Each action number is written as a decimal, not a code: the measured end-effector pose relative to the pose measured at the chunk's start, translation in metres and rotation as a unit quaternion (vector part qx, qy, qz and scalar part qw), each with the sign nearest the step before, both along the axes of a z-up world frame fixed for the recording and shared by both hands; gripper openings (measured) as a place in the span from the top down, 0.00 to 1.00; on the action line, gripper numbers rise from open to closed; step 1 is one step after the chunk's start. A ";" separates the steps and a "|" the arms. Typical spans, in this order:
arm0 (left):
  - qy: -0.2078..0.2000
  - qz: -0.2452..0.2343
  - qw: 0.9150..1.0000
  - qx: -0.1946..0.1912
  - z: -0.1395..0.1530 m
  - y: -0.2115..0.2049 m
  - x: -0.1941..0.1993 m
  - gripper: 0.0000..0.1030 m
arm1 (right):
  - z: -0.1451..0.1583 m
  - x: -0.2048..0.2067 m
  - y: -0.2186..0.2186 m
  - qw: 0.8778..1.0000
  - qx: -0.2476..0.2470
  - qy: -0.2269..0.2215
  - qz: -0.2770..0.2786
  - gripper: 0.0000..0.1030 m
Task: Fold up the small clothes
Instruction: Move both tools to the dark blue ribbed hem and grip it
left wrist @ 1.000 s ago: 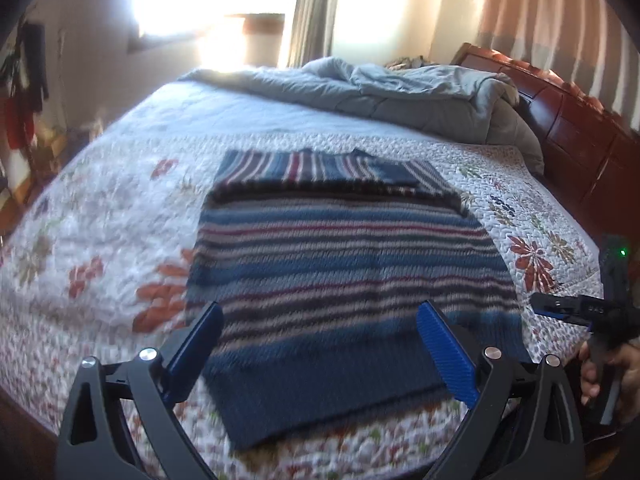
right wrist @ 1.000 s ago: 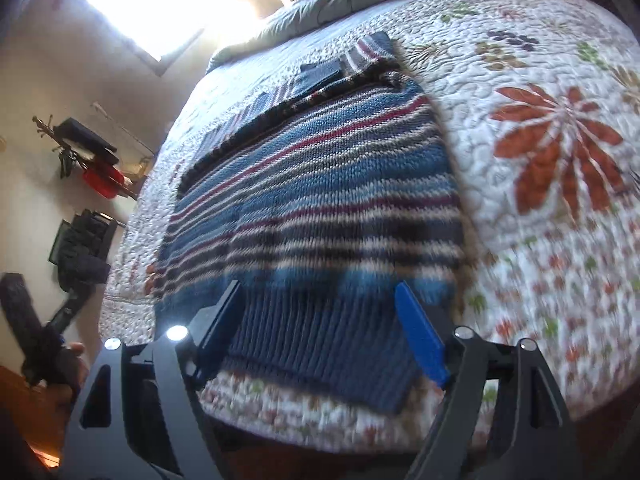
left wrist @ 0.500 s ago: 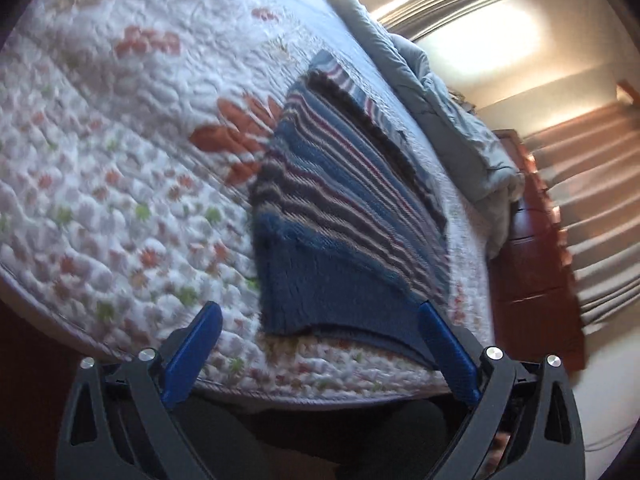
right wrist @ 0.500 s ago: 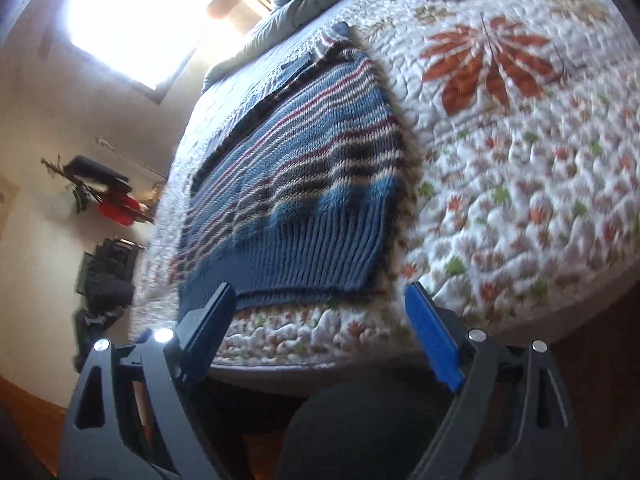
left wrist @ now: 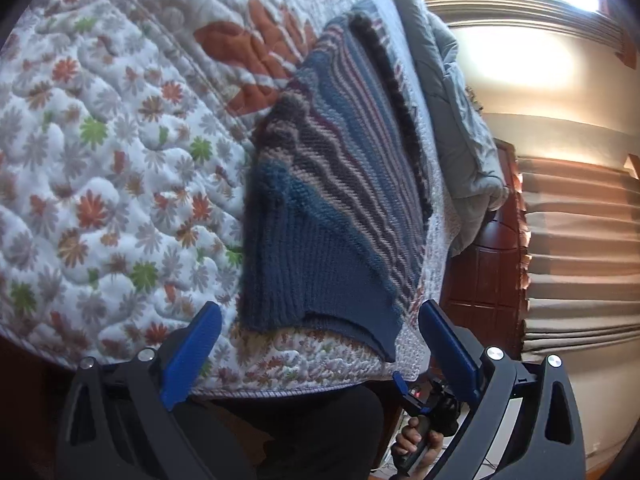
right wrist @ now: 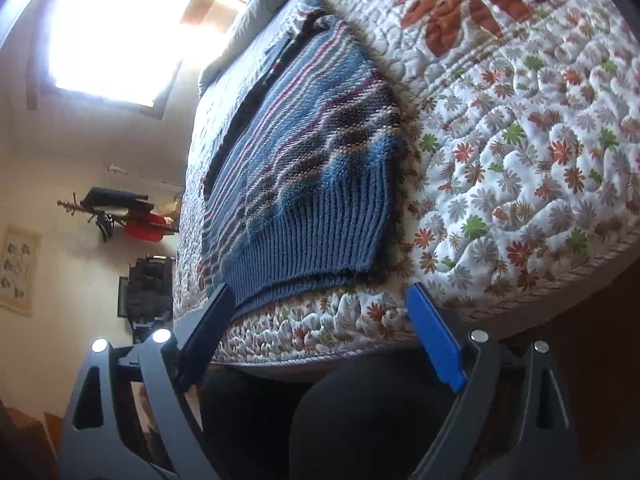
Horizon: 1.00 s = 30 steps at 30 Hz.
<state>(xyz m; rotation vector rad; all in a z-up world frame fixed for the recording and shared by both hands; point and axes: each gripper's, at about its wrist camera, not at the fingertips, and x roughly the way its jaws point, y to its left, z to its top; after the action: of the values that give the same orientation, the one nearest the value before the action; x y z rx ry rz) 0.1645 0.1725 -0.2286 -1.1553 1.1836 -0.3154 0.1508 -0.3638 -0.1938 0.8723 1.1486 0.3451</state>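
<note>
A blue striped knit sweater (left wrist: pixel 332 200) lies flat on the floral quilt, its ribbed hem toward the near bed edge; it also shows in the right wrist view (right wrist: pixel 304 184). My left gripper (left wrist: pixel 320 320) is open and empty, low at the bed edge, fingers either side of the hem's left corner. My right gripper (right wrist: pixel 320 304) is open and empty, low at the bed edge by the hem's right corner. The right gripper and its hand (left wrist: pixel 420 424) show in the left wrist view.
The floral quilt (left wrist: pixel 100 160) covers the bed and also shows in the right wrist view (right wrist: pixel 520 140). A grey duvet (left wrist: pixel 452 92) is bunched at the far end. A wooden headboard (left wrist: pixel 488 264) stands beyond. Dark clothing of the person (right wrist: pixel 320 420) is below the bed edge.
Both grippers have dropped and tilted toward the near bed edge, closing in on the sweater's hem corners. Both stayed open. The sweater has not moved.
</note>
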 end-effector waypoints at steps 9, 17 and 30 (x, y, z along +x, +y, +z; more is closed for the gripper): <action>0.016 -0.025 1.000 0.005 -0.010 -0.015 0.021 0.04 | -0.019 0.021 -0.003 1.000 0.009 0.023 -0.008 0.17; 0.017 -0.039 0.999 0.004 -0.016 -0.028 0.036 0.04 | -0.032 0.038 0.011 0.999 0.015 0.033 0.004 0.20; 0.030 -0.069 0.997 0.034 -0.017 -0.049 0.049 0.60 | -0.044 0.052 0.009 0.999 0.022 0.034 0.005 0.48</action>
<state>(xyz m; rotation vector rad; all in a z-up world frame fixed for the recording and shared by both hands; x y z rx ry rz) 0.2137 0.1239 -0.2456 -1.0328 1.3201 -0.3453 0.2024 -0.3548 -0.2374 0.9227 1.2135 0.3517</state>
